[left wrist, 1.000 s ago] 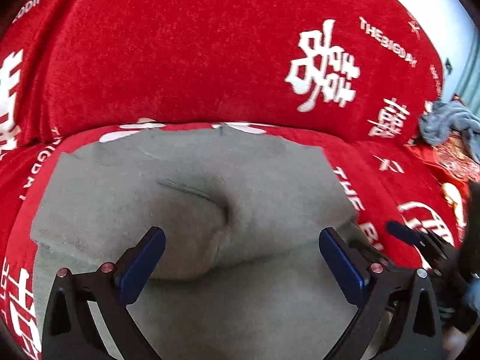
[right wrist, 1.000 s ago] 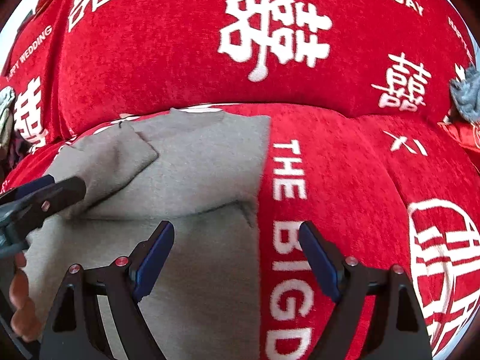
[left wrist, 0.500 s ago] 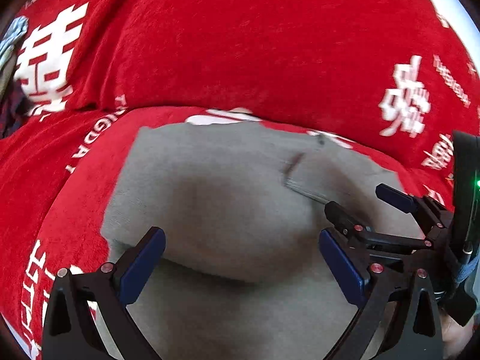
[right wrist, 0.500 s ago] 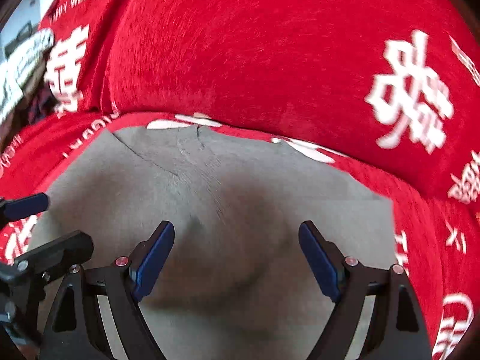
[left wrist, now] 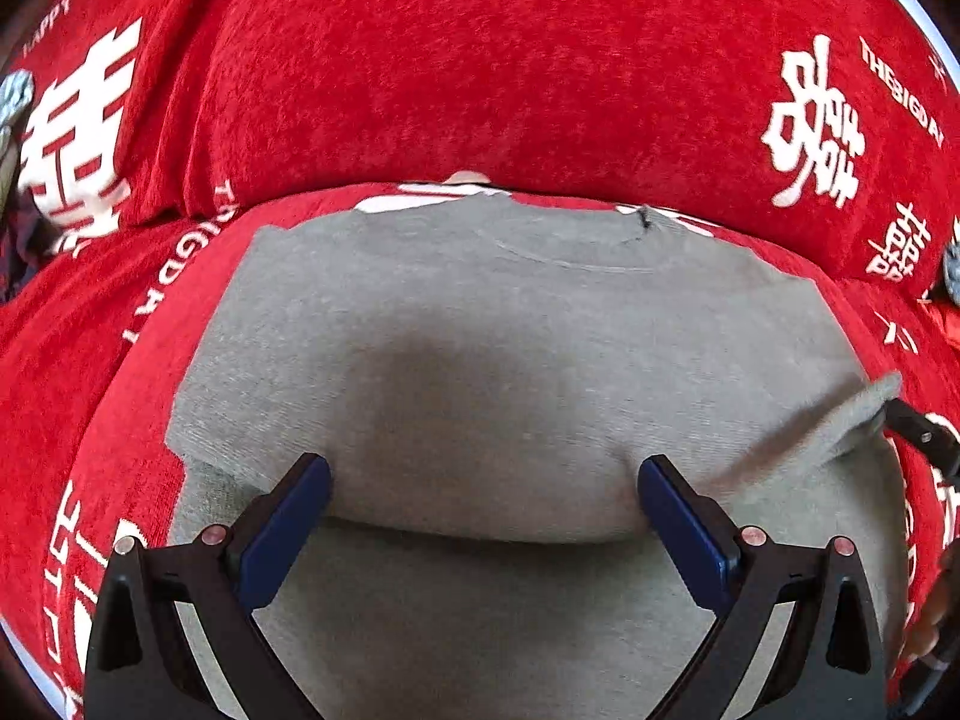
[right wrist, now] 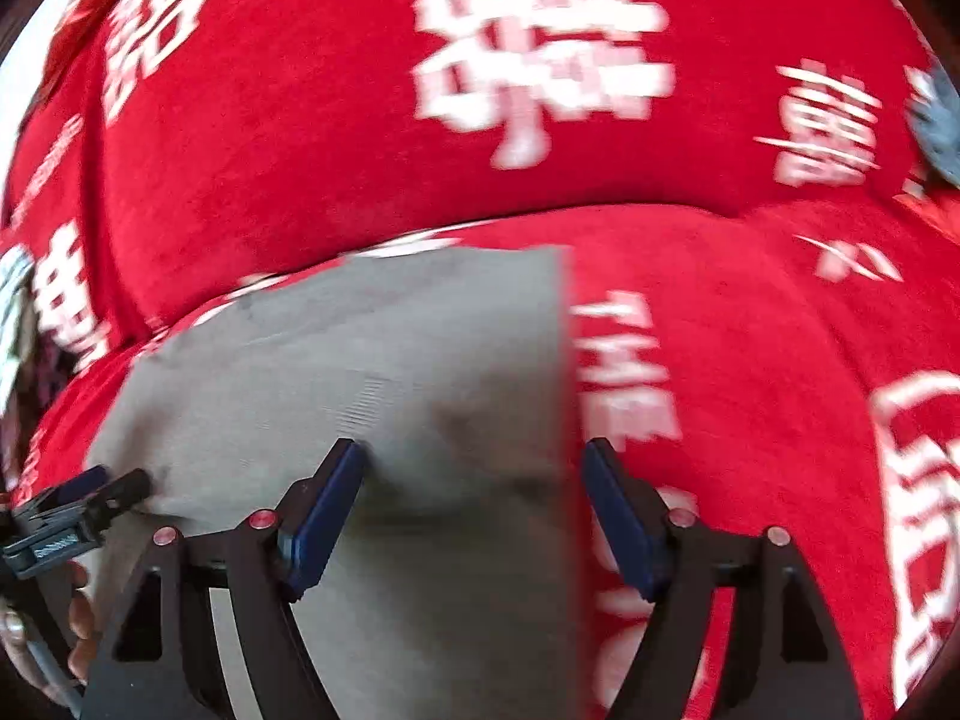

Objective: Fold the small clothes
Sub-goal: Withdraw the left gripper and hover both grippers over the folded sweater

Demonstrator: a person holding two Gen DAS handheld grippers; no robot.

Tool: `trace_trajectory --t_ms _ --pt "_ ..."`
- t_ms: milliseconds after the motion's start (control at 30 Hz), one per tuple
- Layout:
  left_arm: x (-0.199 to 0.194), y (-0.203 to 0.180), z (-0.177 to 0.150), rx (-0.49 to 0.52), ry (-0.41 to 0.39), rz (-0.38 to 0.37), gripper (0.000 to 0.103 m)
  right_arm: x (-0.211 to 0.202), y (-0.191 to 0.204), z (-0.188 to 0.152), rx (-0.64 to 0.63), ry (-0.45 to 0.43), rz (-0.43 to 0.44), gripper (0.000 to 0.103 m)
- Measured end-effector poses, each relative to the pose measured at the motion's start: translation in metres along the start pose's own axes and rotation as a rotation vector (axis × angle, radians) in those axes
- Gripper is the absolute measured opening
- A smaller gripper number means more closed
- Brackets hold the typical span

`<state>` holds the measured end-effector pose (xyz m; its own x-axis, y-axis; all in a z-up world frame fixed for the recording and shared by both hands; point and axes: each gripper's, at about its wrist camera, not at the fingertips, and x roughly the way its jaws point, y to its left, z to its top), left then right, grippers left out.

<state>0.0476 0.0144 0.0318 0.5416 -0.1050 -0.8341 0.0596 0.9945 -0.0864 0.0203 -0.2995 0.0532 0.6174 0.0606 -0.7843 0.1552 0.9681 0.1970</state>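
Observation:
A small grey shirt (left wrist: 510,360) lies flat on the red sofa seat, its neckline toward the backrest. A folded edge crosses it between my left gripper's fingers. My left gripper (left wrist: 483,516) is open just above the shirt's middle, holding nothing. In the right wrist view, which is motion-blurred, the shirt (right wrist: 390,372) fills the lower left and its straight right edge runs between the fingers. My right gripper (right wrist: 474,507) is open over that right edge. The right gripper's tip shows at the left wrist view's right edge, with a grey flap (left wrist: 840,420) of the shirt beside it.
The red sofa cover (left wrist: 480,60) with white characters and lettering covers seat and backrest; the backrest rises just behind the shirt. Dark grey cloth sits at the far right (right wrist: 936,120). Patterned items (right wrist: 12,324) lie at the far left.
The right sleeve flap that lay over the shirt has been drawn out to the right. The right gripper swung from the shirt's middle to its right edge. The left gripper re-centred over the shirt.

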Motion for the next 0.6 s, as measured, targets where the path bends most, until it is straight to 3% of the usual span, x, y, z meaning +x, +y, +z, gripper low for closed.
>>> trace_trajectory --t_ms 100,233,367,600 --pt "-0.003 -0.009 0.002 0.006 -0.011 0.002 0.103 -0.013 0.008 0.004 -0.016 -0.053 -0.016 0.079" --pt "0.000 -0.022 0.007 0.023 -0.017 0.028 0.103 -0.004 0.056 0.009 -0.170 -0.052 0.019 0.079" --pt "0.004 -0.021 -0.001 0.044 0.014 0.060 0.103 0.030 0.100 -0.010 -0.339 0.054 0.027 0.079" --pt "0.006 -0.001 -0.022 0.006 0.039 0.022 0.103 0.024 0.075 -0.041 -0.333 0.065 -0.013 0.079"
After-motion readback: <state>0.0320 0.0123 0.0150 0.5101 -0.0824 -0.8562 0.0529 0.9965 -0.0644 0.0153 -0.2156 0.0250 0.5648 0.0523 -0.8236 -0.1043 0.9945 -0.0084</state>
